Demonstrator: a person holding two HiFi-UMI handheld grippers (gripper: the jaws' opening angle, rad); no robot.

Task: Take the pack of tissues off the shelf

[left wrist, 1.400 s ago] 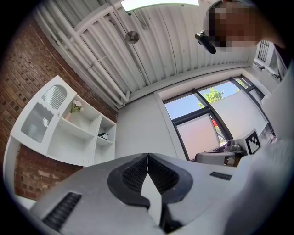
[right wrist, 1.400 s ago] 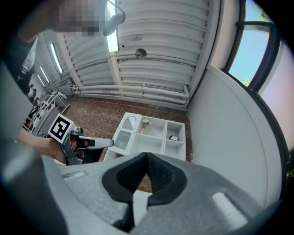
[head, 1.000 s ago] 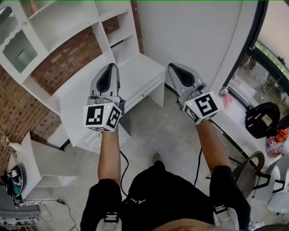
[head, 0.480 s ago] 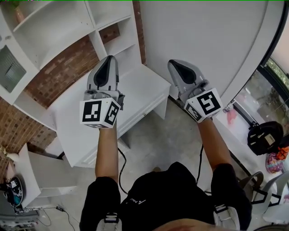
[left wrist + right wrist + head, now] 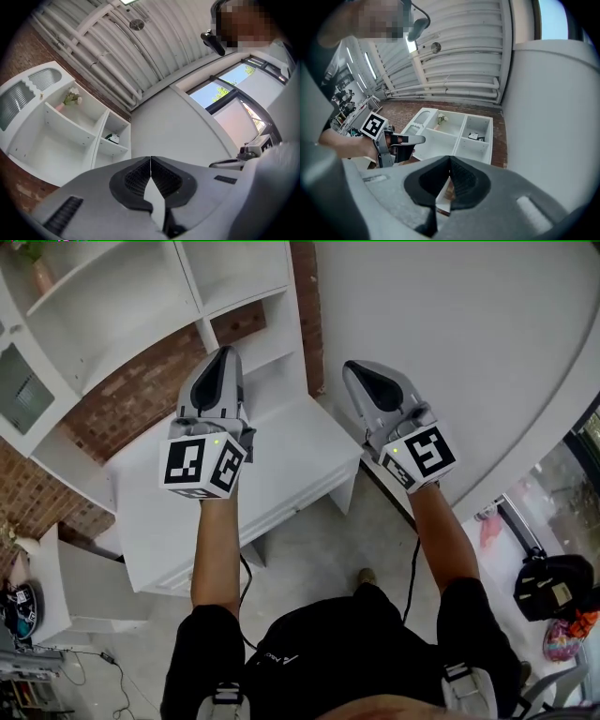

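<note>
The pack of tissues (image 5: 112, 138) is a small green-and-white thing lying in the narrow right compartment of the white shelf unit (image 5: 70, 136); the right gripper view shows the pack (image 5: 474, 136) too. The head view does not show it. My left gripper (image 5: 223, 354) is held up over the white desk, pointing at the shelf unit (image 5: 141, 296), jaws shut and empty. My right gripper (image 5: 354, 367) hangs level with it to the right, in front of the curved white wall, also shut with nothing in it. Both are well short of the shelf.
A white desk (image 5: 281, 456) with a drawer stands under the shelves against a brick wall (image 5: 141, 381). A small vase of flowers (image 5: 70, 98) sits on an upper shelf. A curved white wall (image 5: 450, 334) rises on the right. A black bag (image 5: 553, 587) lies on the floor.
The person has stepped closer to the desk, and the shelf unit now fills more of the view. Both grippers have stayed shut and side by side, pointing at the shelves.
</note>
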